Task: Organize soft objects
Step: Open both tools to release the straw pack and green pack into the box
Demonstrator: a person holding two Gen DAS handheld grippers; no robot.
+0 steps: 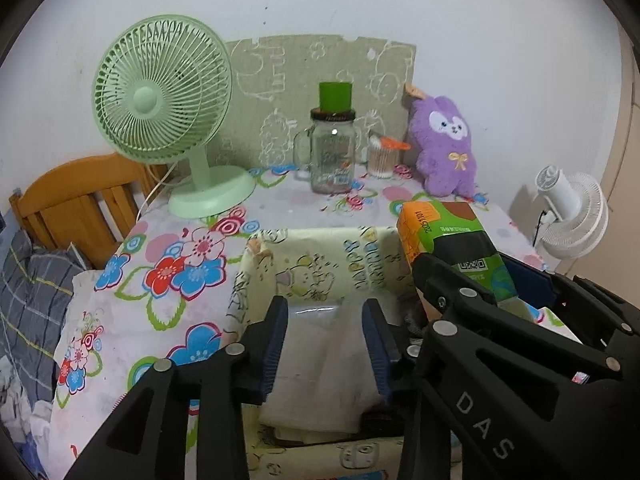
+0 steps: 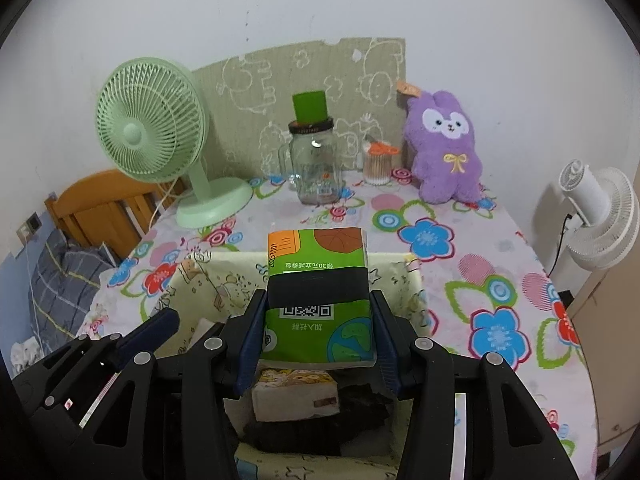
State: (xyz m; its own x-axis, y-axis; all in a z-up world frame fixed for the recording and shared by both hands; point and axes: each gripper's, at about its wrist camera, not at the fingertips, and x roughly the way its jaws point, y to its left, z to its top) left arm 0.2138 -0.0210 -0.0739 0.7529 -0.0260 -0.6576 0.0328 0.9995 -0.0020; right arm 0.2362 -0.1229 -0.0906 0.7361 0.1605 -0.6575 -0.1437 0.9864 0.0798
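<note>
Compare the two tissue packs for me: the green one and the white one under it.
The green tissue pack is clamped between the right gripper fingers, held above the bin; the white tissue pack lies inside the fabric bin. Green is brightly printed; white is mostly plain. Both are soft wrapped packs.

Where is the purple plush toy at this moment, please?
The purple plush toy sits upright at the far right of the table in both views, leaning against the green board, right beside the cotton swab jar.
</note>
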